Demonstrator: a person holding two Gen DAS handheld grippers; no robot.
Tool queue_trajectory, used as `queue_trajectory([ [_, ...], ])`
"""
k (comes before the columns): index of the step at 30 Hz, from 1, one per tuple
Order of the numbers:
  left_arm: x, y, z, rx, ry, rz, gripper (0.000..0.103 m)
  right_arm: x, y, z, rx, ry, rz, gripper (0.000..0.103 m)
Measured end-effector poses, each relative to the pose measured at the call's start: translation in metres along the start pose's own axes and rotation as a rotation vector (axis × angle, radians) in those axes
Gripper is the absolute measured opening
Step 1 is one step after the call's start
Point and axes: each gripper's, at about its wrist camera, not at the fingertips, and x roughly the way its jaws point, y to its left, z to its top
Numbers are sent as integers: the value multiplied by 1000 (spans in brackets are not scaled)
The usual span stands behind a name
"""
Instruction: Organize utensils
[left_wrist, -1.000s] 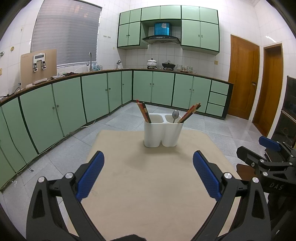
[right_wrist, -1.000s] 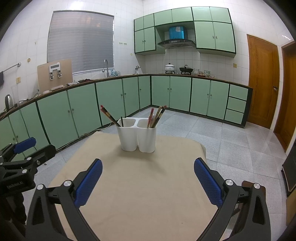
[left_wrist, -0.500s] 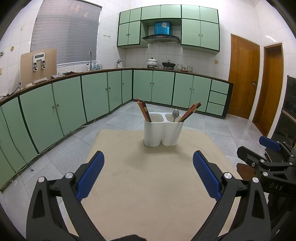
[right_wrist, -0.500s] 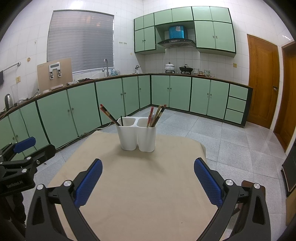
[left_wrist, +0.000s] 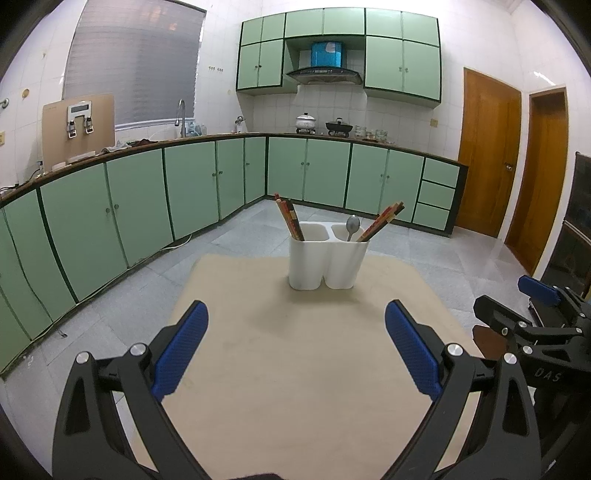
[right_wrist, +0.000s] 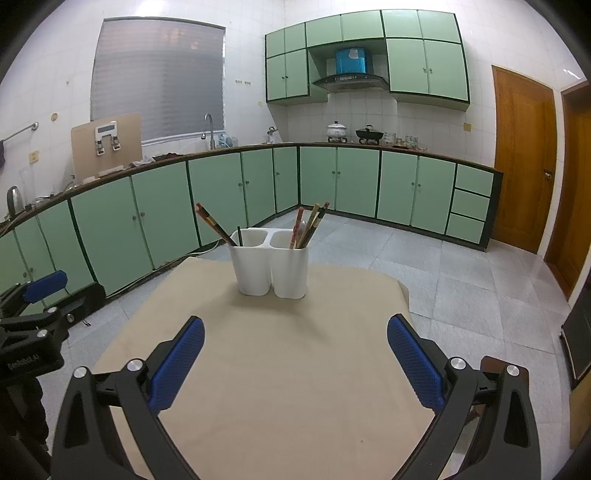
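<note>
Left gripper (left_wrist: 295, 339) held wide apart over the near part of the table (left_wrist: 295, 406), gripping nothing, well short of the utensils. Right gripper (right_wrist: 295, 347) likewise spread wide and empty, off to the right side. Both seen level with each other, pointed at the holder.

One white holder (left_wrist: 327, 258) standing upright toward the far end of the table, split into two compartments. Left compartment: a small bunch of chopsticks (left_wrist: 290, 219), leaning left; looks like two or three, too tight together to count surely. Right compartment: one spoon (left_wrist: 352, 225), bowl up, plus a second bunch of chopsticks (left_wrist: 382, 221) leaning right, perhaps three or four.

Nothing loose lying on the table anywhere in either view. Judged from that: sorting seems done or nearly so, every utensil already in the holder. Possibly left: moving the spoon apart from the chopsticks, if one kind per compartment is wanted; cannot tell.
</note>
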Motion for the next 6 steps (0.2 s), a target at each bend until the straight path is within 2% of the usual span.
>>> queue_trajectory([
  [6,0,-1,0,-1,7,5,94,-1,-2,0,0,4,-6,97],
])
